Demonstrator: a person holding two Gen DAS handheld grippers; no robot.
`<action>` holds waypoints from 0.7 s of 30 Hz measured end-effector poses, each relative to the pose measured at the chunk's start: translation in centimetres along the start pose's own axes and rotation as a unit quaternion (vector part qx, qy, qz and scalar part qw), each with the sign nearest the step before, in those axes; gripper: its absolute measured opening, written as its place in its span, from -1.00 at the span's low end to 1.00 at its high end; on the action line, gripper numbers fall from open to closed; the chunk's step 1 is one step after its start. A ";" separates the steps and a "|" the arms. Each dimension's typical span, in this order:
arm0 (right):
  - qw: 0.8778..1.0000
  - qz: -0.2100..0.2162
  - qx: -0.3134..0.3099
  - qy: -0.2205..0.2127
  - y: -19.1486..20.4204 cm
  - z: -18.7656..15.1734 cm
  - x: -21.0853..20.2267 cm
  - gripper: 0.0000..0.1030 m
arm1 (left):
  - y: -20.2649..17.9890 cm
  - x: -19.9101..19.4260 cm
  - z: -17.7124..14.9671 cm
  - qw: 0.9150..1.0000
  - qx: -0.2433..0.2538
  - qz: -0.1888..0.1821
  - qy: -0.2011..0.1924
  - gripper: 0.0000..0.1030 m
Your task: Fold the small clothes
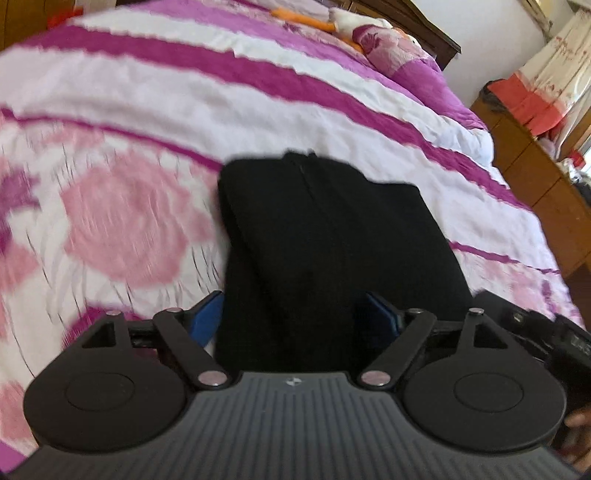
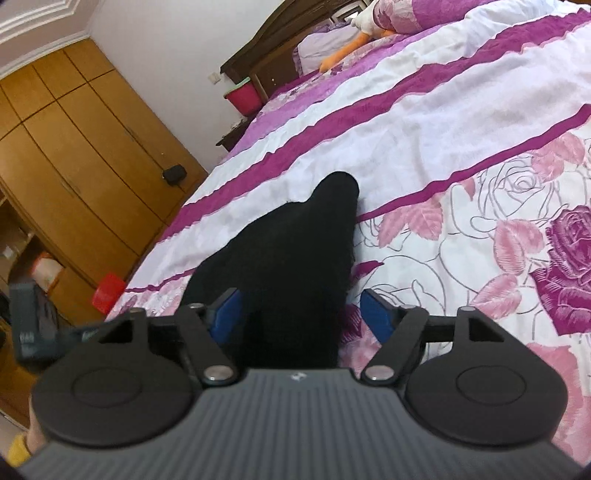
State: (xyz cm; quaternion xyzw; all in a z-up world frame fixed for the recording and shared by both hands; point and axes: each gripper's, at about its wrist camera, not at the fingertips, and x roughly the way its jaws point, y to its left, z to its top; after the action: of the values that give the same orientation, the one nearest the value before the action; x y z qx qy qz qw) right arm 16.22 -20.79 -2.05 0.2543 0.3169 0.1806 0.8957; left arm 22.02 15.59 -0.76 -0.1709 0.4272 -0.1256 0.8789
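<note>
Left wrist view: my left claw [image 1: 295,317] sits low over the bed, blue pads [image 1: 207,314] spread wide, nothing pinched.
Left claw vs cloth: black garment [image 1: 325,251] runs up between the pads; they don't press it. Picture is motion-blurred on the left side.
Right wrist view: my right claw [image 2: 299,314] also spread, blue pads [image 2: 373,314] clear of the cloth.
Right claw vs cloth: black garment [image 2: 295,266] lies between the pads, nearer the left one, tapering to a rounded tip away from me.
Garment position: flat on the bedspread [image 1: 258,110], folded into a dark block, across the purple stripe and the rose print.
Bedspread: white with magenta stripes and pink and purple roses [image 2: 569,266]; otherwise bare round the garment.
Containers: pink bin [image 2: 245,96] on the floor beside the headboard [image 2: 273,48], contents not visible. Red box [image 2: 107,291] on the floor by the wardrobe, contents not visible.
Head of bed: pillow [image 1: 388,48] in purple floral cover, white-and-orange soft toy [image 1: 332,20] next to it, well apart from the garment.
Left of bed, right wrist view: wooden wardrobe [image 2: 74,155], small black item [image 2: 174,174] on its door.
Right of bed, left wrist view: wooden cabinet [image 1: 532,177] with red cloth [image 1: 524,103] on top.
Obstructions: none lying on the garment.
</note>
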 end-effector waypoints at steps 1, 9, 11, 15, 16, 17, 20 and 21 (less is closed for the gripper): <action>1.000 0.001 0.000 0.007 0.0 0.0 0.3 0.44 | 0.1 0.3 -0.3 1.000 -0.006 -0.006 0.004 0.67; 0.999 0.016 0.009 0.047 -0.6 -0.7 3.2 0.46 | 0.7 2.4 -0.9 0.999 -0.028 -0.044 0.008 0.78; 0.998 0.031 0.022 0.052 -1.1 -0.7 3.9 0.46 | 0.8 2.8 -0.9 0.998 -0.027 -0.053 0.009 0.80; 0.997 0.056 0.019 0.056 -1.3 -0.7 5.0 0.47 | 0.9 3.4 -0.9 0.997 -0.030 -0.074 0.008 0.81; 0.996 0.060 0.020 0.057 -1.3 -0.7 5.3 0.47 | 0.9 3.5 -0.8 0.996 -0.031 -0.078 0.009 0.81; 0.996 0.064 0.022 0.058 -1.3 -0.7 5.5 0.47 | 0.9 3.6 -0.7 0.996 -0.034 -0.087 0.010 0.81; 0.994 0.082 0.031 0.062 -1.3 -0.7 6.0 0.38 | 1.0 4.0 -0.7 0.993 -0.047 -0.105 0.014 0.72; 0.993 0.090 0.040 0.063 -1.4 -0.7 6.1 0.15 | 1.1 4.1 -0.7 0.992 -0.051 -0.116 0.016 0.59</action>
State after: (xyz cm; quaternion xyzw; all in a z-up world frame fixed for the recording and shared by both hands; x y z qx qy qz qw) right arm 20.46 -18.78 -6.18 0.3051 0.3555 0.2635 0.8433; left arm 24.02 14.96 -4.53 -0.2617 0.4244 -0.2072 0.8417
